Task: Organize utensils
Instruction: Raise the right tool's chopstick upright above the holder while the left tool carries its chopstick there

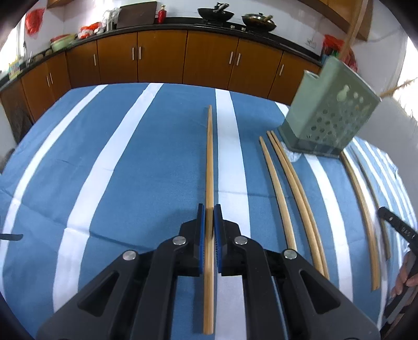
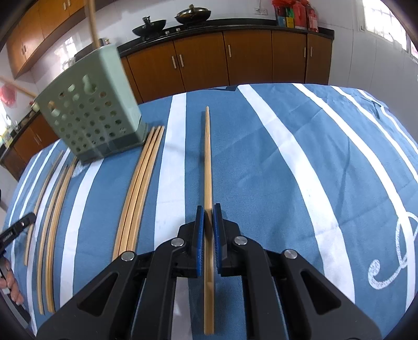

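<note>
My left gripper (image 1: 209,209) is shut on a wooden chopstick (image 1: 209,157) that points away over the blue striped cloth. My right gripper (image 2: 208,210) is shut on another chopstick (image 2: 207,157) the same way. A green perforated utensil holder (image 1: 331,109) stands at the right in the left wrist view and at the left in the right wrist view (image 2: 91,112); one chopstick stands in it. Several loose chopsticks (image 1: 290,188) lie on the cloth beside the holder, and more show in the right wrist view (image 2: 138,188).
The table carries a blue cloth with white stripes (image 1: 117,170). Brown kitchen cabinets (image 1: 162,57) with a black counter and woks (image 1: 215,13) run behind it. The other gripper's tip shows at the right edge (image 1: 397,225) and at the left edge (image 2: 18,227).
</note>
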